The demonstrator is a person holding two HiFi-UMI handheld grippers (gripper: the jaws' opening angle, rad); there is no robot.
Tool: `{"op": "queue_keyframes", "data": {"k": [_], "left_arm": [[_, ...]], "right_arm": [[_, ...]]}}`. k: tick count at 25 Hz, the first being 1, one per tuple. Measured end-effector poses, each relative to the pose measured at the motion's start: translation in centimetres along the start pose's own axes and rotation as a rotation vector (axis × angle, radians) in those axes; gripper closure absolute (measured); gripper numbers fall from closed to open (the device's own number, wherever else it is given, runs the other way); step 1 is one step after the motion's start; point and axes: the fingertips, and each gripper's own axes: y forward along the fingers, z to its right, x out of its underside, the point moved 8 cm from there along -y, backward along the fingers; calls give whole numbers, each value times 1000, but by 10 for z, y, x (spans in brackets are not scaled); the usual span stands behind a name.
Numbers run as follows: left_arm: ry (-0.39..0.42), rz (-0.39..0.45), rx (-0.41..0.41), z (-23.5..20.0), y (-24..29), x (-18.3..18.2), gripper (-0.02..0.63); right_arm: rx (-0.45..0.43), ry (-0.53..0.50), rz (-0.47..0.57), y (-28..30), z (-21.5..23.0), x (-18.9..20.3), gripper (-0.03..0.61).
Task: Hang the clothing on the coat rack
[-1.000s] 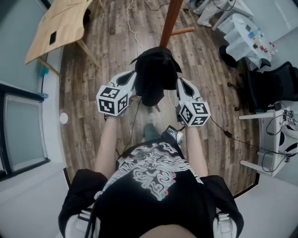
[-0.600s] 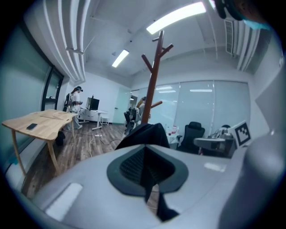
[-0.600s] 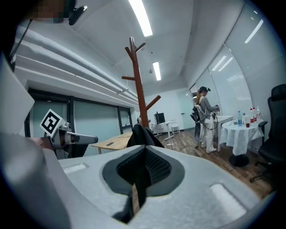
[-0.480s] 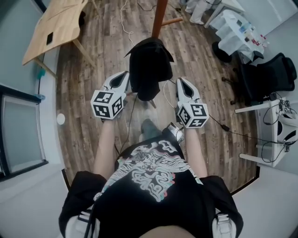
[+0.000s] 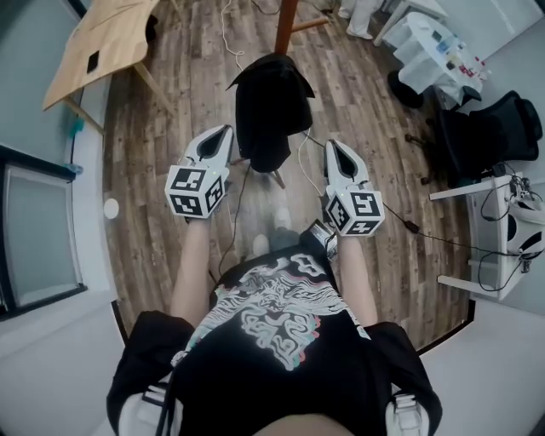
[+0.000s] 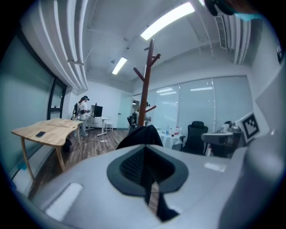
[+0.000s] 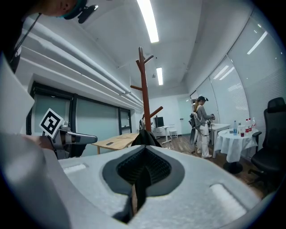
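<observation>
Risks, nearest first:

1. Left gripper [image 5: 225, 132]: fingers [image 6: 127, 170] pressed together, nothing between them. Right gripper [image 5: 332, 146]: fingers [image 7: 156, 170] also together and empty. Nothing holds the garment. If it starts to slip, you would have to open before you could catch it.
2. A dark cable [image 5: 398, 220] trails across the floor, right of and below the right fingers. Step carelessly and you could snag it.
3. The black garment [image 5: 268, 106] sits ahead of the fingers and between the two pairs, draped on the coat rack [image 5: 285, 21]. It looks bunched over one low peg, though the peg itself is hidden. My judgement is that uneven weight could let it slide off. A brush from either pair of fingers could drag it down.
4. The rack's foot shows just beneath the garment. Knock the pole and the whole rack may rock.

Counts:
- grippers: 2
- black garment: 1
- coat rack: 1
- wooden surface [image 5: 102, 47], far left of the left fingers: 1
- office chair [image 5: 494, 140], far right of the right fingers: 1
- round cloth-covered table [image 7: 234, 141], far beyond the right fingers: 1
- bystander [image 7: 201, 125]: one in each gripper view; I cannot tell whether they are the same person
</observation>
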Motion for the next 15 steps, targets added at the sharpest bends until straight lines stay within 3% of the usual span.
{"op": "queue_keyframes", "data": {"k": [8, 15], "left_arm": [[34, 44, -16, 25, -14, -11, 624], [17, 52, -41, 46, -19, -19, 624]], "right_arm": [[-36, 32, 58, -15, 12, -11, 578], [-87, -6, 89, -23, 14, -23, 578]]}}
